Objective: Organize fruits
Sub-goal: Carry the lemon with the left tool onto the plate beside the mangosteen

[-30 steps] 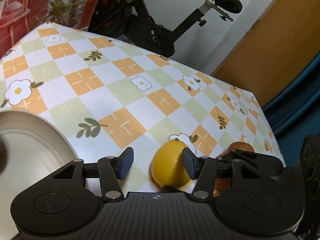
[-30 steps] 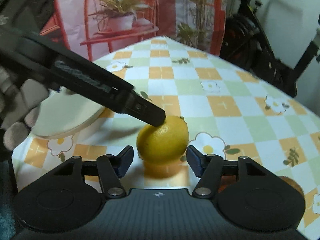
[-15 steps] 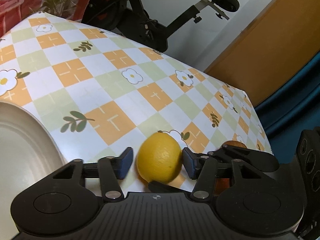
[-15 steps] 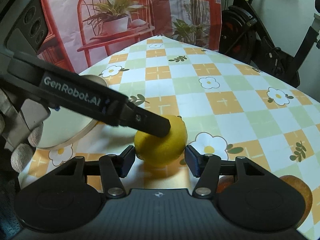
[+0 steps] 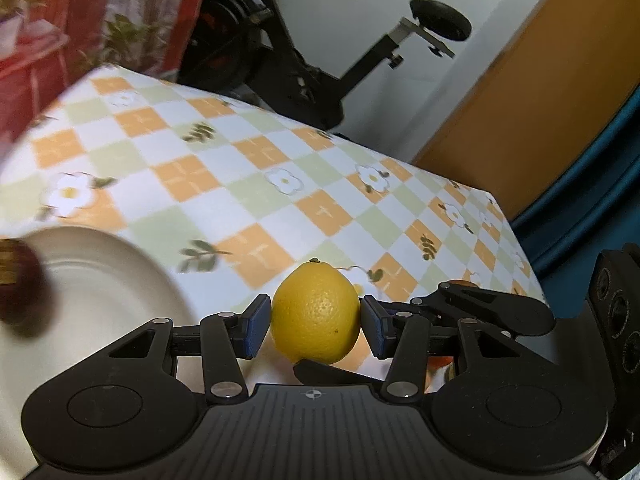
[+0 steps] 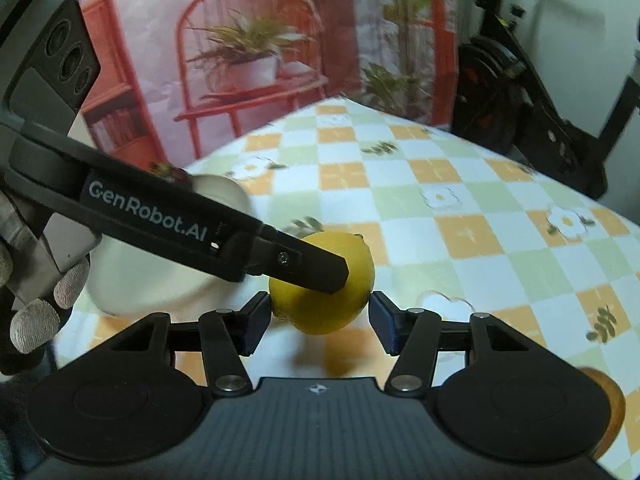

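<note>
Across the table (image 5: 248, 184) a smooth checked cloth is lying, its orange, green and white squares printed with daisies and leaf sprigs. Toward the table's left edge a round, matte white plate (image 5: 120, 280) is sitting, and a dark red, rounded fruit (image 5: 16, 288) is resting in it, blurred at the frame's edge. The left tool (image 5: 314, 328), black and hard with blue pads, is gripping an oval, pebbly-skinned yellow lemon (image 5: 316, 314) by its two sides; its jaws have just been closing on it. The lemon is hanging just over the table's near edge, beside the plate. The right tool (image 6: 318, 320) is bracketing the same lemon at a middling width; whether its pads are pressing, I cannot tell. A brownish round fruit (image 6: 612, 400) is peeking out at the near right corner.
</note>
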Available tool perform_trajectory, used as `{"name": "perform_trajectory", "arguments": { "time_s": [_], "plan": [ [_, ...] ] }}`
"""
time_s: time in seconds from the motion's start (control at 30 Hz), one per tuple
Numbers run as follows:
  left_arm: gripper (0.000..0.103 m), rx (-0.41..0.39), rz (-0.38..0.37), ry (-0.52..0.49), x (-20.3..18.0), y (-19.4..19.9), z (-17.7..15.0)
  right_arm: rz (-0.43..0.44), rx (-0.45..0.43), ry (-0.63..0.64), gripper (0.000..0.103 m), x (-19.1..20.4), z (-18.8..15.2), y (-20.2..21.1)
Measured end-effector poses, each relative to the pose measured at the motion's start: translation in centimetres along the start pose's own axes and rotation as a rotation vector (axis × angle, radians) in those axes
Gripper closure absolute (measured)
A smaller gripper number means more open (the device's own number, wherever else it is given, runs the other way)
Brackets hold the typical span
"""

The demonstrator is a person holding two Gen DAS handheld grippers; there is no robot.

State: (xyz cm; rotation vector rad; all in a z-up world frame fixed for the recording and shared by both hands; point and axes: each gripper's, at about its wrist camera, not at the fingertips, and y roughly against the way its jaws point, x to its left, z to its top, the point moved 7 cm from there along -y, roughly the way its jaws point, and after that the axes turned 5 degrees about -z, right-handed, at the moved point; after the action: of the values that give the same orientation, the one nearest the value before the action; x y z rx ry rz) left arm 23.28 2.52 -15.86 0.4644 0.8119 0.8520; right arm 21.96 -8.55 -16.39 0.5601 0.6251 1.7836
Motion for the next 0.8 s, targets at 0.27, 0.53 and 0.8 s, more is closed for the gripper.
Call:
{"name": "perform_trajectory", "arguments": {
  "time_s": [0.27, 0.53, 0.8],
  "plan": [
    [0.052, -0.022, 0.107, 0.070, 4.8, 7.3, -0.6, 0.132, -0.023, 0.070, 0.046, 7.4, 3.1, -0.8],
    [0.052, -0.005, 0.183, 0.151, 10.7, 11.3, -1.7, 0.248, 0.032, 0.135, 0.046, 14.0, 4.5, -4.4],
    [0.052, -0.012, 0.236, 0.190, 14.6, 11.3, -2.2, 0.300, 0.097, 0.125, 0.046, 16.8, 4.7, -8.6]
  ]
}}
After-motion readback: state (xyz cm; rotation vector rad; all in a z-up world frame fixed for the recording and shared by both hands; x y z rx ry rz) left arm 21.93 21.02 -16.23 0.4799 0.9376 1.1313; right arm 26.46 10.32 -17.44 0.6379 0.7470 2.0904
